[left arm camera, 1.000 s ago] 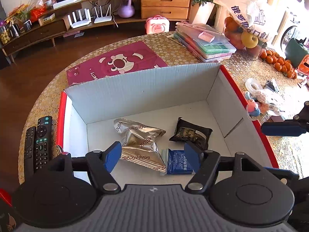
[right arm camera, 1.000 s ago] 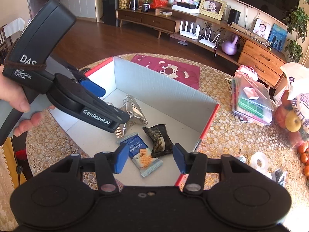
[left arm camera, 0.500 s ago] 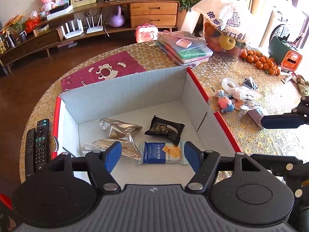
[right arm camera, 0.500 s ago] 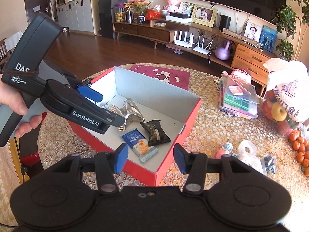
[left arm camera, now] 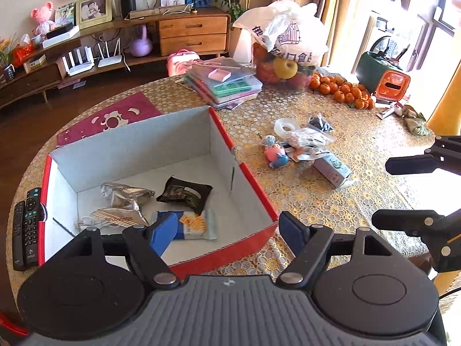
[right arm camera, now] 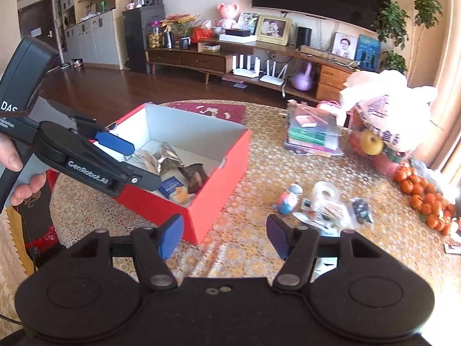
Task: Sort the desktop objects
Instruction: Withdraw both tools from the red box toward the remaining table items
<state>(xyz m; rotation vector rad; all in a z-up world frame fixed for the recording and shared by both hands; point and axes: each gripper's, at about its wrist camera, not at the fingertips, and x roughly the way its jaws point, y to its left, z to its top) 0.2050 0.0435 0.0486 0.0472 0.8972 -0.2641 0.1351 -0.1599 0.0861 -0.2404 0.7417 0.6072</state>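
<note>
Remotes (left arm camera: 26, 227) lie at the far left, just beside the red box (left arm camera: 253, 184), and they are not touched. In the box there are now three snacks: a silver packet (left arm camera: 124, 201) on the left, a black packet (left arm camera: 185, 193) in the middle, and a blue cracker packet (left arm camera: 196, 225) nearest to the camera. One second ago both grippers were low over the box; since then they have pulled back and swung to the right, so much more of the table (left arm camera: 302, 201) is now in view. I judge that the placing step is finished and a new object will be chosen. The left gripper (left arm camera: 227, 230) hangs over the near corner of the box, with its jaws spread wide and nothing between them. To the right, well apart from the box, a small heap waits: a toy figure (left arm camera: 275, 155), a tape roll (left arm camera: 283, 127), a clear bag (left arm camera: 309, 139) and a small carton (left arm camera: 331, 170). The right gripper (right arm camera: 224, 235) is also wide apart and empty, and it points between the box and this heap. The readable writing is "GenRobot.AI" and "DAS" on the left tool in the right wrist view; the white shopping bag (left arm camera: 288, 37) at the far right carries Chinese characters, too unclear to copy.
</note>
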